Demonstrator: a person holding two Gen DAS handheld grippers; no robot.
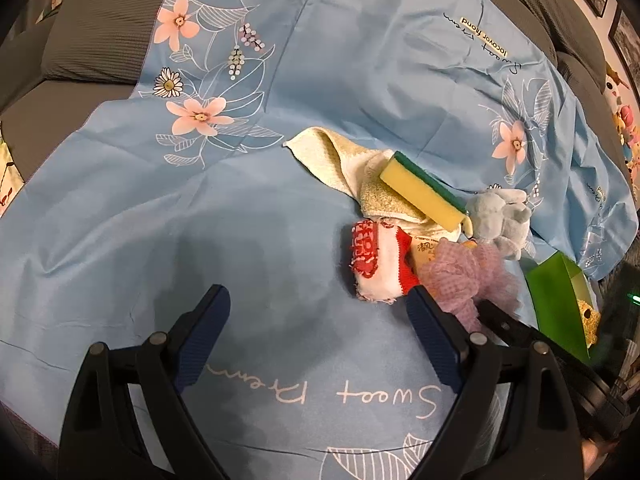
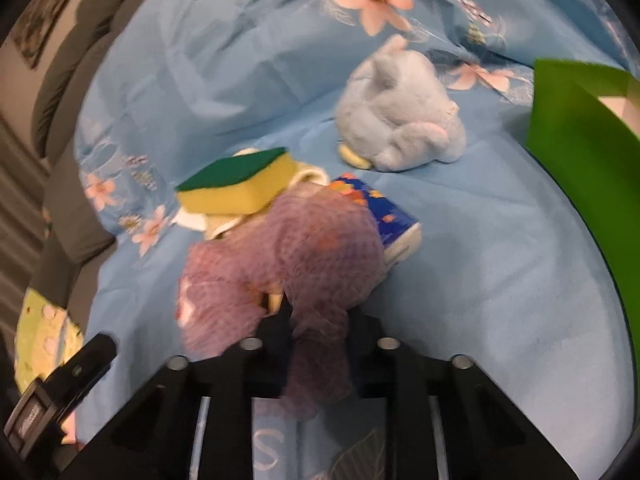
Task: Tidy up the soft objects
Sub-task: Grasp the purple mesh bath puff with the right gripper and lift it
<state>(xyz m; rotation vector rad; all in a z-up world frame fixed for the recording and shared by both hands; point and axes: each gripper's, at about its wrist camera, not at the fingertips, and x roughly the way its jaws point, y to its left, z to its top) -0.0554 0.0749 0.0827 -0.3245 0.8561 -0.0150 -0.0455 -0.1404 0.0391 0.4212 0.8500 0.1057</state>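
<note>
A pile of soft things lies on a blue floral sheet (image 1: 160,208). It holds a cream towel (image 1: 344,164), a yellow and green sponge (image 1: 424,192), a red and white cloth (image 1: 376,260), a pale blue plush toy (image 1: 500,216) and a purple mesh pouf (image 1: 468,276). My right gripper (image 2: 316,320) is shut on the purple pouf (image 2: 304,248), whose mesh bunches between the fingers. My left gripper (image 1: 316,296) stands open just in front of the red and white cloth, with only sheet between its fingers.
A green box (image 2: 580,128) stands open to the right of the pile, with something yellow inside (image 1: 588,316). A blue tissue pack (image 2: 384,212) lies under the pouf. Grey sofa cushions (image 1: 100,20) rise behind the sheet.
</note>
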